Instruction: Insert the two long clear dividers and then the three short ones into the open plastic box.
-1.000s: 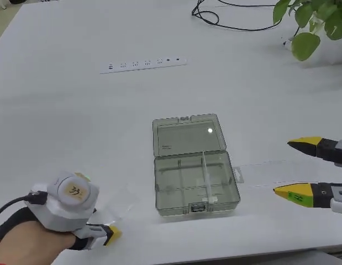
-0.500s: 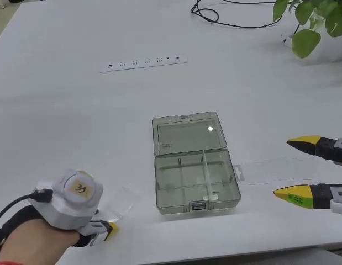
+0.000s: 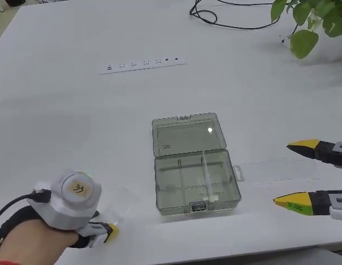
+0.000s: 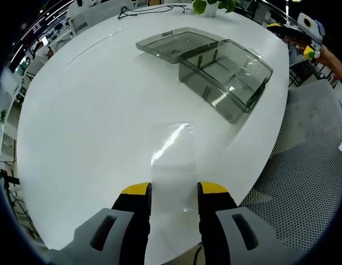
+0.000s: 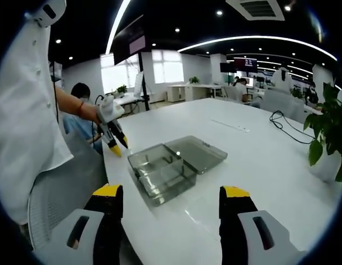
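right gripper (image 3: 282, 174) | jaws spread wider than a second ago, empty; long clear divider (image 3: 278, 170) flat on table (image 3: 77, 121) beside open box (image 3: 159, 182), not yet seated | left gripper (image 4: 171, 190) | astride short divider (image 4: 171, 149); grip cannot be told

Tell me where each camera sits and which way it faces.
Head view: on the headset, looking down at the open box on the table; a hand holds the left hand-held gripper, right hand-held gripper at right.
Left gripper view: on the left hand-held gripper, looking along a clear divider toward the box; own jaws show.
Right gripper view: on the right hand-held gripper, facing the box and the person's white shirt; own jaws show.
Shared: all three show the box.
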{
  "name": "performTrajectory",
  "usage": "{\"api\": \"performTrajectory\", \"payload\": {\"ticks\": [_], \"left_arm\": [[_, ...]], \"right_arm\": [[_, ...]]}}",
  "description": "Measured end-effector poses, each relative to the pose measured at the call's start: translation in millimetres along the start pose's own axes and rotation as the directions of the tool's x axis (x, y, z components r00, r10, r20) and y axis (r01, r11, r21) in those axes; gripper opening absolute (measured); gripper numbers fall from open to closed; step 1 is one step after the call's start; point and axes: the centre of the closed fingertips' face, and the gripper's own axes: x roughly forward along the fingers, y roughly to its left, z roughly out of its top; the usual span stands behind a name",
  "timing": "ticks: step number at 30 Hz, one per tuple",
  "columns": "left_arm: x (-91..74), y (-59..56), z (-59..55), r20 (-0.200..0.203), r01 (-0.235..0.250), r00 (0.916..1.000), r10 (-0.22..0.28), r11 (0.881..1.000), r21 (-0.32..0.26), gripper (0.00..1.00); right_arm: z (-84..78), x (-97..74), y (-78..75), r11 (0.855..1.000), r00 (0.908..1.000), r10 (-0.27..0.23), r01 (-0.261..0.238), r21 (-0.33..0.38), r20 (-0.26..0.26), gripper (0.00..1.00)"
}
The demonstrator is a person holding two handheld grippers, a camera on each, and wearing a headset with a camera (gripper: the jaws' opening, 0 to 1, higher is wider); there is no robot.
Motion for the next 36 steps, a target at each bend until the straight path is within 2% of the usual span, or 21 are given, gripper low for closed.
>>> {"api": "performTrajectory", "payload": {"ticks": [3, 24, 36], "left_arm": [[-0.5, 0.5, 2.4, 0.014, 0.0, 0.9999, 0.001, 1.0, -0.005, 0.31], [-2.7, 1.2, 3.5, 0.044, 0.011, 0.999, -0.01, 0.999, -0.033, 0.3], [-11.4, 2.2, 10.2, 0.106, 0.025, 0.9942, -0.016, 0.996, -0.084, 0.3]], "right_arm": [[1.2, 1.0, 0.4, 1.0, 1.0, 0.002, -0.002, 0.001, 0.001, 0.72], [9.0, 1.5, 3.7, 1.0, 1.0, -0.002, 0.002, 0.003, -0.002, 0.71], [14.8, 2.7, 8.8, 1.0, 1.0, -0.002, 0.002, 0.008, -0.001, 0.7]]}}
